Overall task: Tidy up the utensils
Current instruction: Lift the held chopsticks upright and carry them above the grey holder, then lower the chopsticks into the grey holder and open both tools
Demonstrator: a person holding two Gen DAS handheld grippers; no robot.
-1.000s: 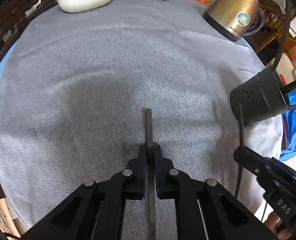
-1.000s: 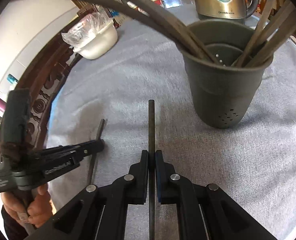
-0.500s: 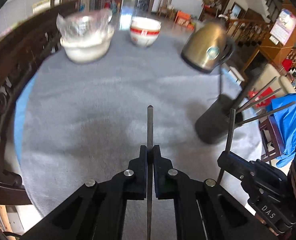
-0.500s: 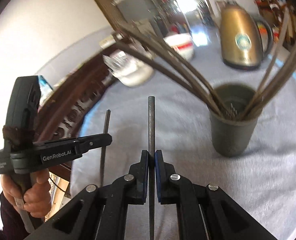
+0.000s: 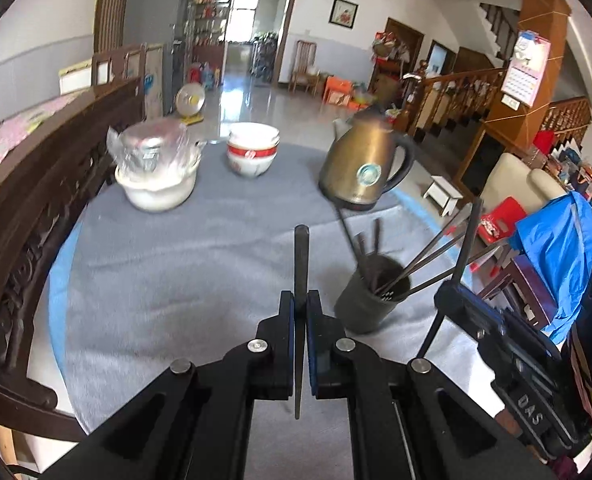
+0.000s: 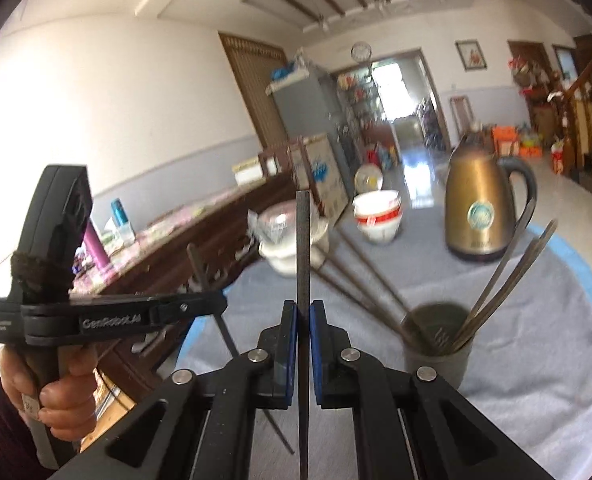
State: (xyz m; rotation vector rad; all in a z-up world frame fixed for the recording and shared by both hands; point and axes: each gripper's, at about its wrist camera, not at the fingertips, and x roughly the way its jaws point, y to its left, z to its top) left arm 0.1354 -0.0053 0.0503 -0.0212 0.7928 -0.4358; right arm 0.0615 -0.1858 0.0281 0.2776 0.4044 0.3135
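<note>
My left gripper (image 5: 301, 312) clamps a chopstick (image 5: 301, 264) pointing to 12 o'clock, the holder (image 5: 370, 300) at 2 o'clock on the tabletop (image 5: 176, 280). My right gripper (image 6: 303, 320) pinches another chopstick (image 6: 303, 248). Both have lifted since earlier, tilting up toward the room.

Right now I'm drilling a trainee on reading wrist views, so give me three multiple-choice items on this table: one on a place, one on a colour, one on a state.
1. In the left wrist view, where is the chopstick holder relative to the left claw?
A. right
B. left
C. behind the kettle

2. What colour is the kettle?
A. white
B. bronze-gold
C. blue

3. What is the right claw doing?
A. open, holding nothing
B. shut on a chopstick
C. shut on a bowl

Key: 1 A, the holder stands right of the claw; 2 B, its body is metallic bronze-gold; 3 B, the chopstick is pinched between the pads.
</note>
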